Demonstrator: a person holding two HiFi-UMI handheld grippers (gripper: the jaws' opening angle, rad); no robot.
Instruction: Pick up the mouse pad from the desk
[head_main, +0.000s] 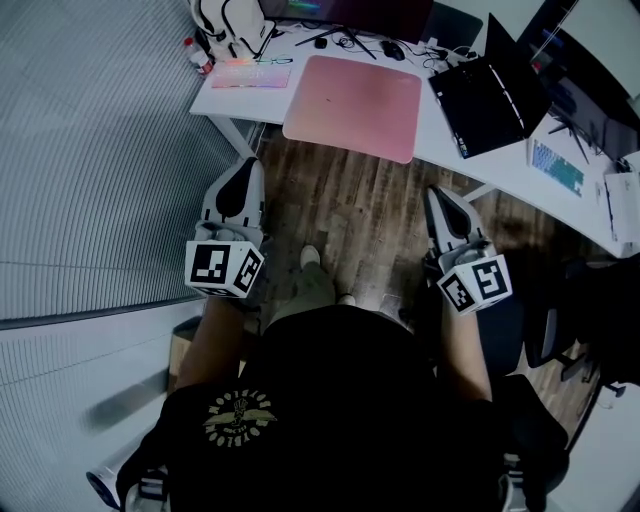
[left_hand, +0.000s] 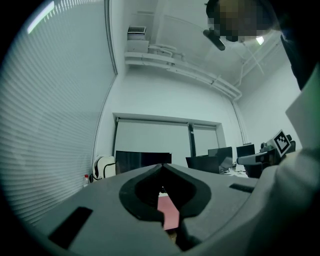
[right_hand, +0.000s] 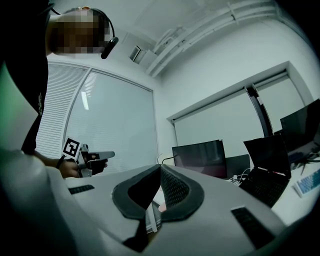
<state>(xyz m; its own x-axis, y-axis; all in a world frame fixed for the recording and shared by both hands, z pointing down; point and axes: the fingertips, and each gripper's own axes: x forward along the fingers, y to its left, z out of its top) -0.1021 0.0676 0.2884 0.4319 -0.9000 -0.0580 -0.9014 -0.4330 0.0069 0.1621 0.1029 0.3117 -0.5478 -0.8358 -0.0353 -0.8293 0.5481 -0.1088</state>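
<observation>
On far surface (head_main: 435, 140) the pink mouse pad (head_main: 352, 105) lies flat & untouched, w/ left gripper (head_main: 245, 168) & right gripper (head_main: 438, 196) held well short, fingers closed on nothing, so the whole pickup's left to do.

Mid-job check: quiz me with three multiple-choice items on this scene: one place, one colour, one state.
1. In the head view, what lies on the desk right of the mouse pad? A printer; B laptop; C kettle.
2. What colour is the mouse pad? A blue; B pink; C black.
3. How are the left gripper and right gripper? A both shut, empty; B both open; C left holding the pad.
Answers: 1 B, the black laptop lies beyond its right edge; 2 B, it shows pink from above; 3 A, each gripper's jaws meet with nothing between.
</observation>
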